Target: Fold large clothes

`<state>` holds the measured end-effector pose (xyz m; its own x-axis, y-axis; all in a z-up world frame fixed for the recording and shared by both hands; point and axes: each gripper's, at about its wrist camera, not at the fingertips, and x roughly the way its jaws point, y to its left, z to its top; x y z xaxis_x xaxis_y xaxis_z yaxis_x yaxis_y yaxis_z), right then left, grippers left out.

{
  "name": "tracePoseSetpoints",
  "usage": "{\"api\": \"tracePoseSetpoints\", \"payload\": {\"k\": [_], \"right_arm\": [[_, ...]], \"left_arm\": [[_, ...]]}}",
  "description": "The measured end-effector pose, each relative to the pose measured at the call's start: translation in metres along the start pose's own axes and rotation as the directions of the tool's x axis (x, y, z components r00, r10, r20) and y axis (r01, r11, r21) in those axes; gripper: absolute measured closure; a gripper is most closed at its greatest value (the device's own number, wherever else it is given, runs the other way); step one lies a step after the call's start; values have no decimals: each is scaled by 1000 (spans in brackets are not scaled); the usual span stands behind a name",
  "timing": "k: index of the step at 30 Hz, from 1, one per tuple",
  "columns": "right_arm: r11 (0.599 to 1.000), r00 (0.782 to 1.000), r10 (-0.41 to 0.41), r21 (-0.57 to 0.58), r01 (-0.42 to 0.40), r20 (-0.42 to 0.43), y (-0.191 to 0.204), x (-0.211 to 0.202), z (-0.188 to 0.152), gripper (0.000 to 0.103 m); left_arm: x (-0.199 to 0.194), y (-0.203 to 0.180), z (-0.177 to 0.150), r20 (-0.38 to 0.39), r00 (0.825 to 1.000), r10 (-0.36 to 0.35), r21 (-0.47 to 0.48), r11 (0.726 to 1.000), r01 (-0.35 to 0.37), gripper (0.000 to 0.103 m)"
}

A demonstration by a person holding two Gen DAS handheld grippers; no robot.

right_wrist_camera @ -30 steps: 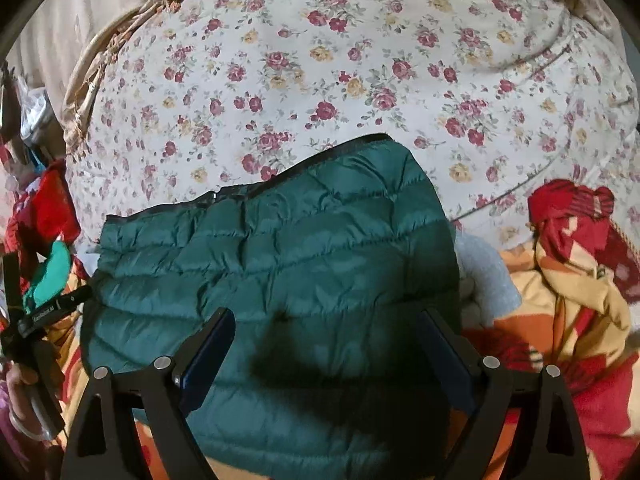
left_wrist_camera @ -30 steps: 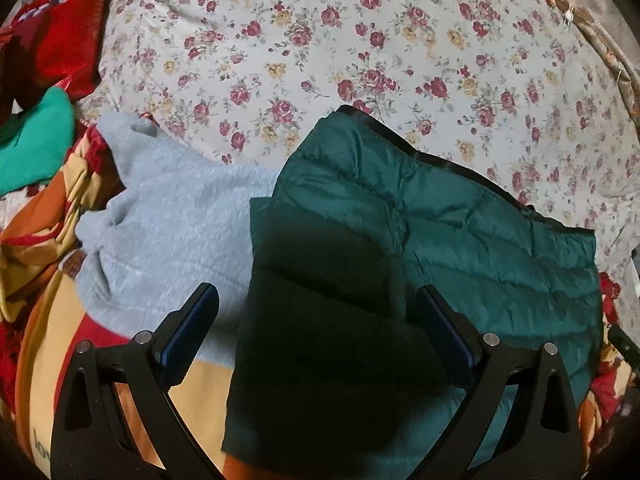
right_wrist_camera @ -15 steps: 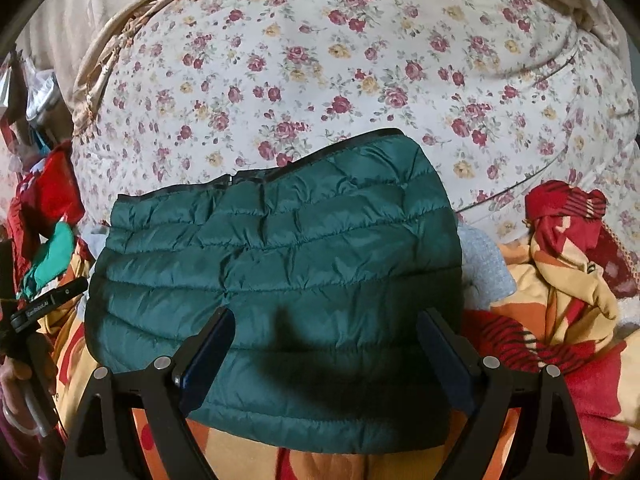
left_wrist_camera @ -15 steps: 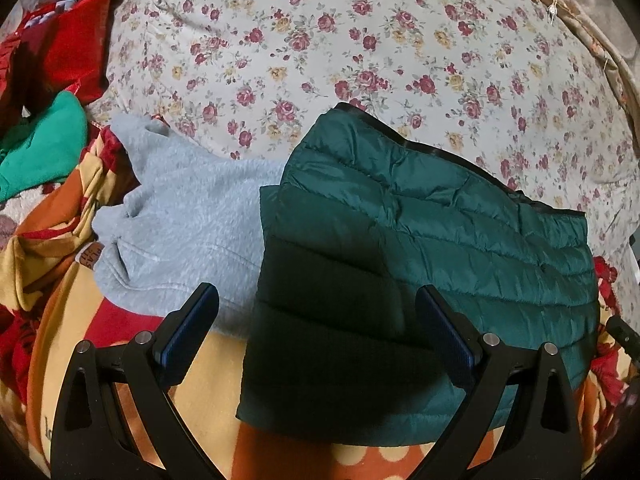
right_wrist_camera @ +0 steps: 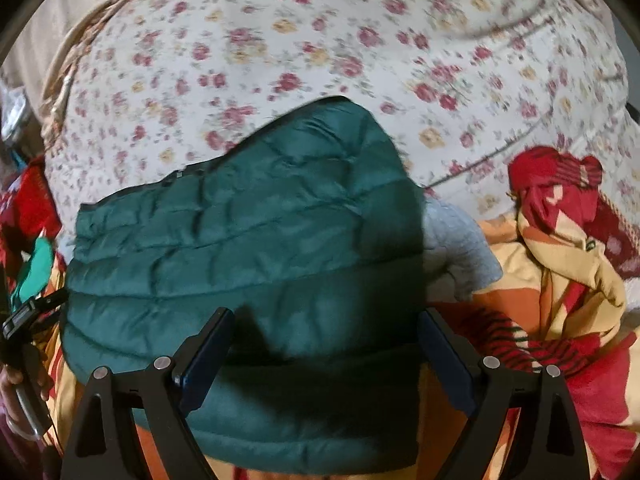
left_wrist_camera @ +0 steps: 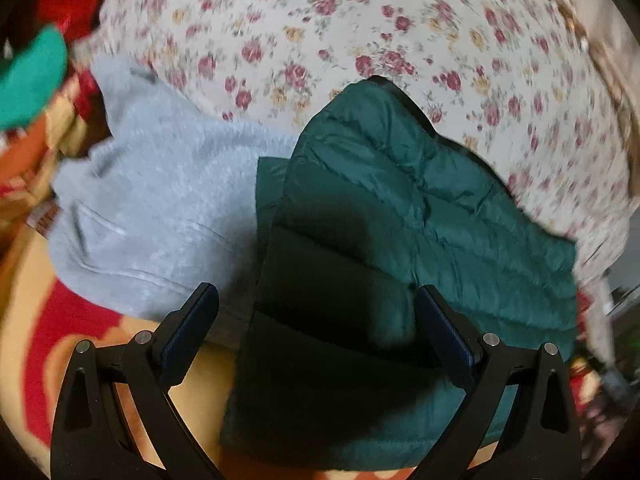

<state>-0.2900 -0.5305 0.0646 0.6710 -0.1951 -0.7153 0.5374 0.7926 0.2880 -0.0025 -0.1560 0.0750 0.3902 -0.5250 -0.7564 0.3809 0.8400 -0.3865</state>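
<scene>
A dark green quilted puffer jacket (left_wrist_camera: 404, 240) (right_wrist_camera: 248, 248) lies folded into a rectangle on the bed, partly on a grey fleece garment (left_wrist_camera: 156, 208) (right_wrist_camera: 456, 244). My left gripper (left_wrist_camera: 316, 316) hovers open above the jacket's near left part, nothing between its fingers. My right gripper (right_wrist_camera: 324, 336) hovers open above the jacket's near right part, also holding nothing. Both views are blurred by motion. The other gripper and a hand show at the left edge of the right wrist view.
A white quilt with red flowers (left_wrist_camera: 360, 32) (right_wrist_camera: 320, 48) covers the far bed. A red, orange and cream blanket (right_wrist_camera: 560, 264) (left_wrist_camera: 60, 328) lies under and beside the clothes. A teal garment (left_wrist_camera: 28, 76) and red cloth sit far left.
Both grippers have dropped and tilted over the jacket, which now sits lower and larger in each view. Both stay open. The jacket itself has not moved.
</scene>
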Motion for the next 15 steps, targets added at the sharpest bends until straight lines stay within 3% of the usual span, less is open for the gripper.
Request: {"api": "tracePoseSetpoints", "payload": {"k": [3, 6, 15], "right_arm": [[999, 1000, 21, 51, -21, -6, -13, 9, 1, 11], [991, 998, 66, 120, -64, -17, -27, 24, 4, 0], [959, 973, 225, 189, -211, -53, -46, 58, 8, 0]], "left_arm": [[9, 14, 5, -19, 998, -68, -66, 996, 66, 4], [22, 25, 8, -47, 991, -126, -116, 986, 120, 3], [52, 36, 9, -93, 965, -246, -211, 952, 222, 0]]}}
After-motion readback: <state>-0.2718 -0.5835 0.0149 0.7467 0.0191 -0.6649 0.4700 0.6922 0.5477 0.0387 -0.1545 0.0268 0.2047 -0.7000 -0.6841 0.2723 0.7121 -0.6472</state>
